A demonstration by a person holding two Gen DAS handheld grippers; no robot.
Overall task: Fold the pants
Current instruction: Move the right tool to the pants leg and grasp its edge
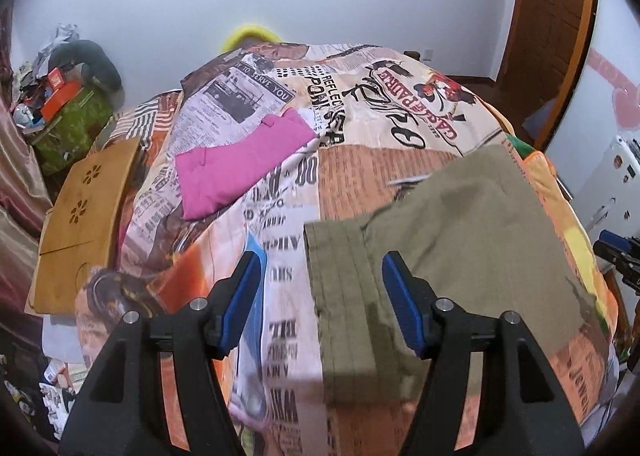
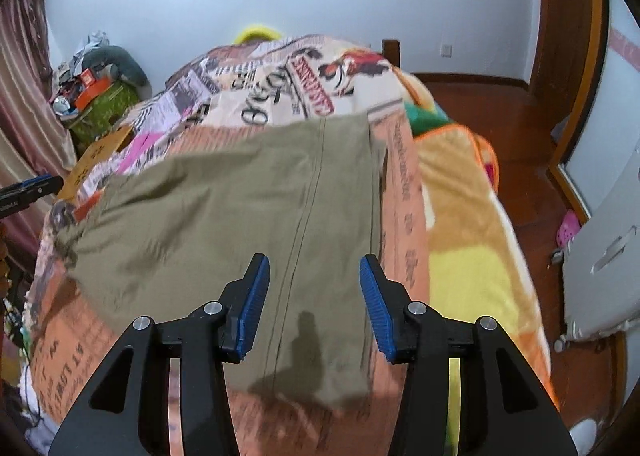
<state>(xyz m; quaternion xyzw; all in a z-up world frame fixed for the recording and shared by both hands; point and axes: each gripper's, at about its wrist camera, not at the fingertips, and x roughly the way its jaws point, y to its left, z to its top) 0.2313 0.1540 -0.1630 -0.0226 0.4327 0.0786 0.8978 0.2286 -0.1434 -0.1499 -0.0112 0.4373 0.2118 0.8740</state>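
Olive pants (image 2: pixel 224 224) lie flat by the bed's (image 2: pixel 472 240) right edge; we hold left gripper (image 1: pixel 320 276) and right gripper (image 2: pixel 314 280) apart, empty; folded pink garment (image 1: pixel 236 168) lies well left.

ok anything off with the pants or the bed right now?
Nothing damaged or spilled. The olive pants lie folded on the printed bedspread, slightly wrinkled toward their left side. Both grippers are open and empty.

bed (image 1: pixel 360 184) under newsprint-pattern cover; olive pants (image 2: pixel 240 216) flat on it, folded pink garment (image 1: pixel 240 168) apart.
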